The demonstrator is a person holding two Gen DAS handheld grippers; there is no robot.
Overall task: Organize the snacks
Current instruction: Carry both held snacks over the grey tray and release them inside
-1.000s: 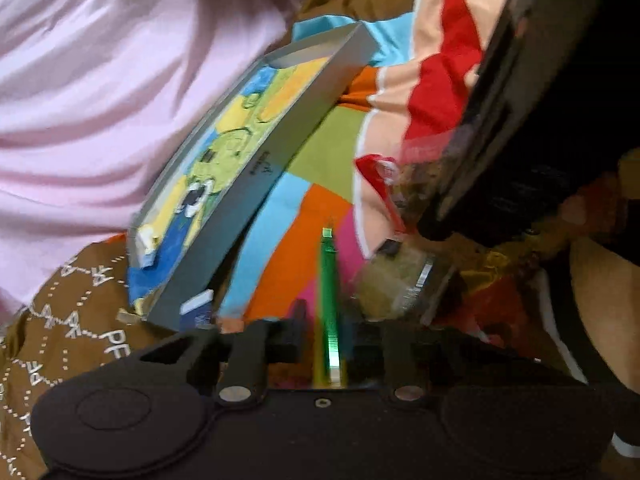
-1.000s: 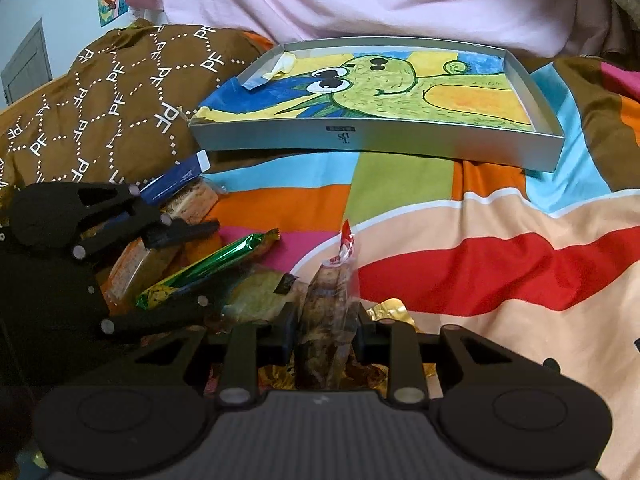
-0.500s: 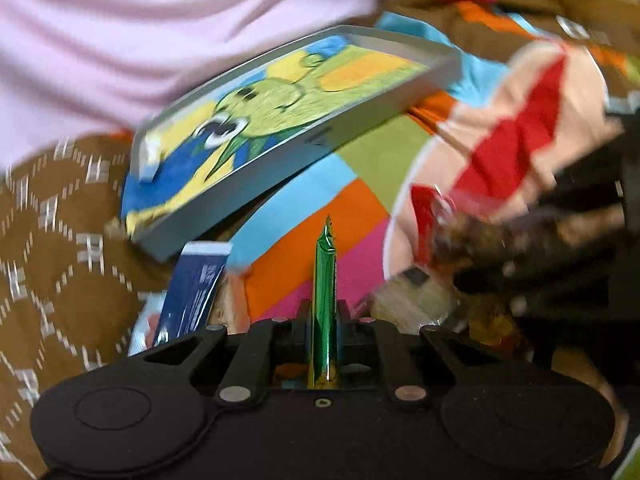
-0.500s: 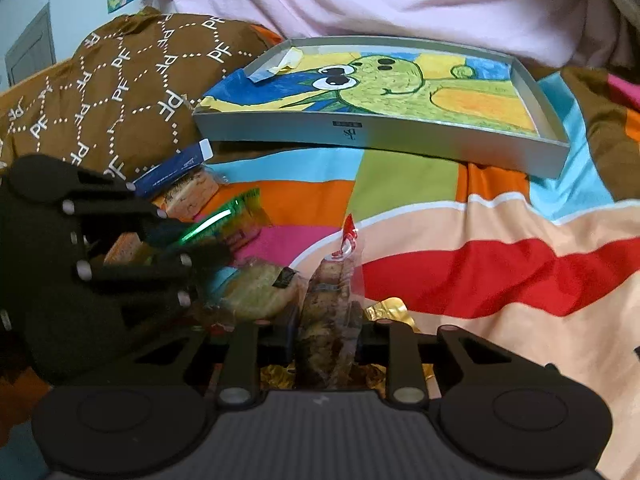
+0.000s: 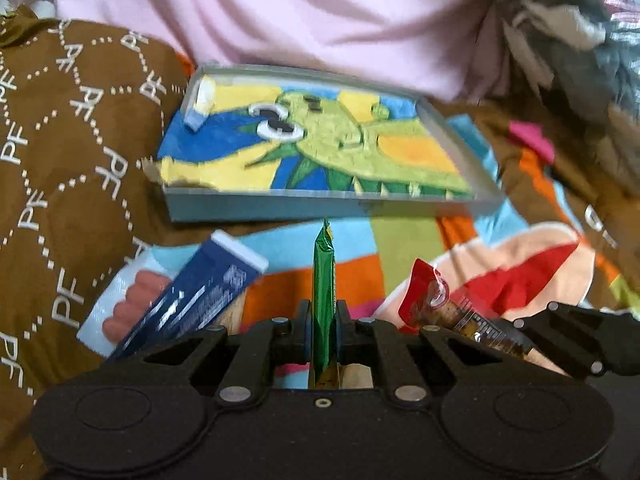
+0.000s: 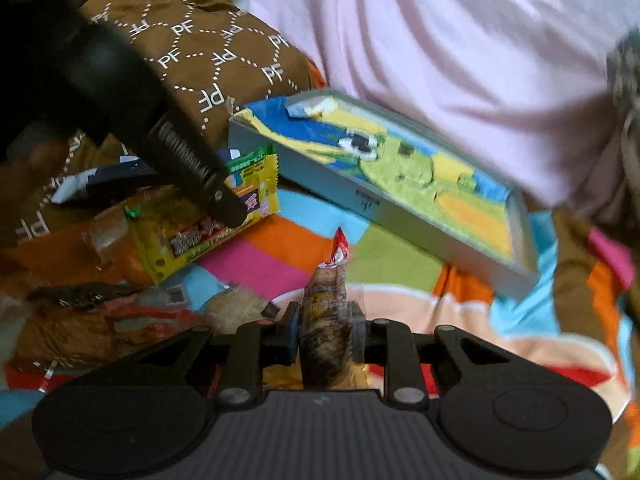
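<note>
Through the left wrist camera we see a striped multicolour blanket (image 5: pixel 420 240) with a brown monogrammed cushion (image 5: pixel 72 152) at left and pink fabric (image 5: pixel 320 20) across the top. A grey tray (image 5: pixel 328 204) with a cartoon lining sits mid-frame. Our left hand-held gripper (image 5: pixel 323 328) is clenched on a green snack packet (image 5: pixel 323 280), edge-up, pointing at the tray.

Through the right wrist camera, our right hand-held gripper (image 6: pixel 326 336) grasps a clear cookie packet (image 6: pixel 326 320); the tray (image 6: pixel 384 208) lies upper right, more snacks (image 6: pixel 120 300) at left.
</note>
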